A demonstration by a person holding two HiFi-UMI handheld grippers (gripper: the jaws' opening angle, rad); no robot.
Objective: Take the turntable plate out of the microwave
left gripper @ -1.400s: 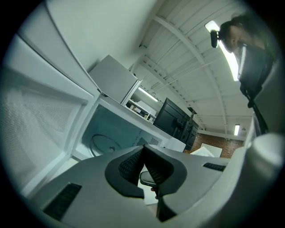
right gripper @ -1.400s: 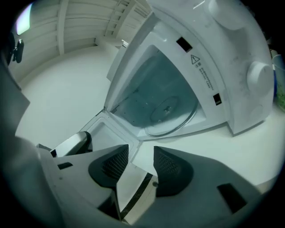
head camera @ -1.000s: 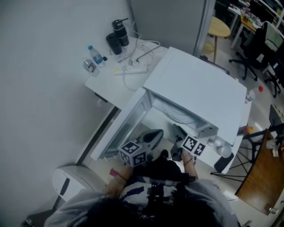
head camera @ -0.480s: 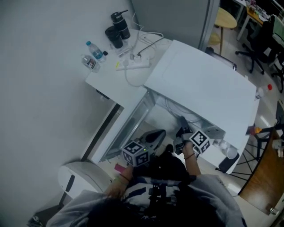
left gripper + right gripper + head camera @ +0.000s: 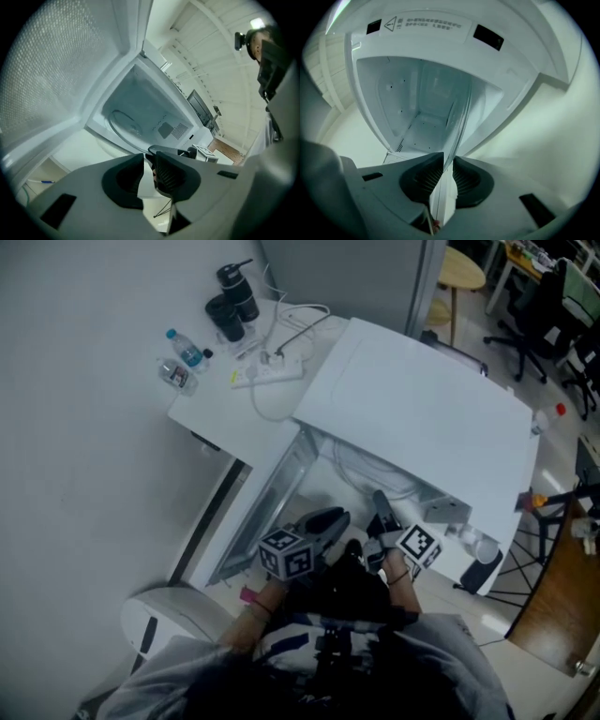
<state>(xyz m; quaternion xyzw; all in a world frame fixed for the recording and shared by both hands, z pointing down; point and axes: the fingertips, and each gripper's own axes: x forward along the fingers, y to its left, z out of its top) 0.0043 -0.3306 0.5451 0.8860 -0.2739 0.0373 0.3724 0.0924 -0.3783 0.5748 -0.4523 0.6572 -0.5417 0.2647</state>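
The white microwave (image 5: 422,418) stands with its door (image 5: 267,507) swung open to the left. The glass turntable plate (image 5: 459,126) runs edge-on from the cavity into my right gripper (image 5: 449,164). That gripper's jaws are closing, and the pads press on the plate's rim. In the left gripper view the plate (image 5: 123,123) shows as a clear ring on the cavity floor. My left gripper (image 5: 149,161) hangs just outside the opening. Its jaws are opening, with a narrow gap and nothing between them. In the head view both grippers, left (image 5: 323,521) and right (image 5: 382,512), sit at the cavity's mouth.
Left of the microwave, the white table (image 5: 234,418) carries two water bottles (image 5: 178,362), black cups (image 5: 230,301), a power strip (image 5: 267,376) and cables. A white bin (image 5: 155,615) stands at lower left. Office chairs (image 5: 562,324) and a round stool (image 5: 462,268) are at the far right.
Both grippers stay at the microwave's mouth. The right one has rolled and edged toward the cavity. The left one has sunk a little.
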